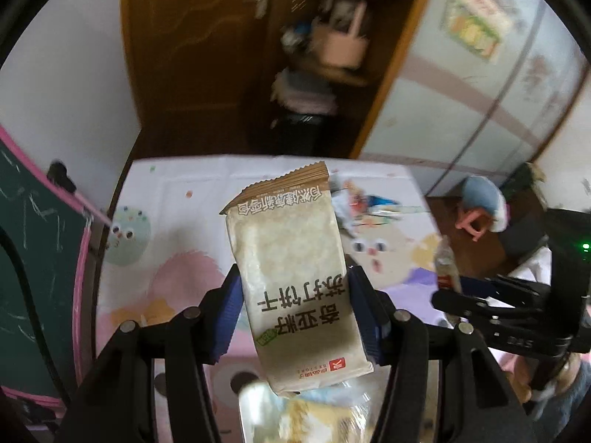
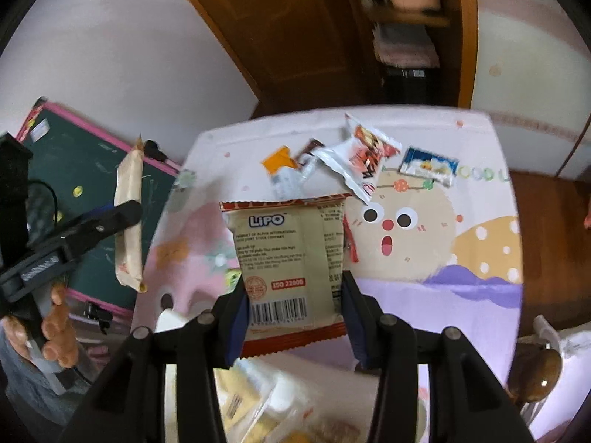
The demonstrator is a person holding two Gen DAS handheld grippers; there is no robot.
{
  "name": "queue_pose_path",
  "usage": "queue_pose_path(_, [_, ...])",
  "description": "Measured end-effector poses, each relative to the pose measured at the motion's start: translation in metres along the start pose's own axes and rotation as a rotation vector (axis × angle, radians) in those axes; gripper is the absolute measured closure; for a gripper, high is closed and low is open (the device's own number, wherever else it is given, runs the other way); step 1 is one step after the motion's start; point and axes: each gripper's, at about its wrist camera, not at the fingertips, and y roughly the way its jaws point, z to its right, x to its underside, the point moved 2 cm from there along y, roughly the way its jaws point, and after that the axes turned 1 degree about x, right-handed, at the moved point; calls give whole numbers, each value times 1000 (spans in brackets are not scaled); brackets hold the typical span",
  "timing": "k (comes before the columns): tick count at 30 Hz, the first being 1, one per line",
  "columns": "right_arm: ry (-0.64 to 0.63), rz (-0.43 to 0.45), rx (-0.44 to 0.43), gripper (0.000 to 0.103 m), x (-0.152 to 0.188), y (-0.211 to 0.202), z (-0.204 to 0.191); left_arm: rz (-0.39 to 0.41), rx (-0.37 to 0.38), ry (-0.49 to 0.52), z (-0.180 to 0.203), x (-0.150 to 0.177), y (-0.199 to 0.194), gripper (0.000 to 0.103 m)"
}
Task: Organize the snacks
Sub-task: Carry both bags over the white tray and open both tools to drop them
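Note:
My left gripper [image 1: 293, 284] is shut on a beige soda cracker packet [image 1: 291, 273] with a brown sealed top, held upright above the cartoon-print table [image 1: 166, 192]. The same packet shows edge-on at the left of the right wrist view [image 2: 129, 217]. My right gripper [image 2: 293, 291] is shut on a beige and red LiPO biscuit packet [image 2: 291, 258], held over the table [image 2: 461, 295]. The right gripper also shows at the right of the left wrist view [image 1: 448, 288], gripping that packet edge-on. Several loose snack packets [image 2: 362, 162] lie at the table's far side. More snacks [image 2: 258, 398] lie in a container below the right gripper.
A green chalkboard with a pink frame [image 2: 85, 184] stands left of the table. A wooden cabinet with cluttered shelves [image 1: 332, 55] stands behind the table. A pink stool [image 1: 472, 221] sits on the floor at the right. A blue and white packet [image 2: 428, 166] lies far right.

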Motion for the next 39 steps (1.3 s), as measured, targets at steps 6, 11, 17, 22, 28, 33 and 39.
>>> queue_pose_path(6, [-100,143,69,57,59,-71,-39,67,67,103,37,59,-89,48])
queue_pose_path(11, [-130,235,123,57,124,-105,-67,87,70,176,62,121,-119,48])
queue_pose_path(17, [-110,194,153,56,172,-87,-74,41,106,169,73,179,-101,48])
queue_pose_path(22, [-69,53,135,53,190,-61,-65,-74,22,227,71,208,-64,35])
queue_pose_path(28, [5,45,177,47,190,-69,-50,-62,-15,269,77,217,-68,15])
queue_pose_path(33, [54,-2,120,46,189,-57,-44,-67,-37,272,75,210,-66,15])
queue_pose_path(39, [52,-39,100,46,183,-42,-46,-85,-34,241,66,198,-53,15])
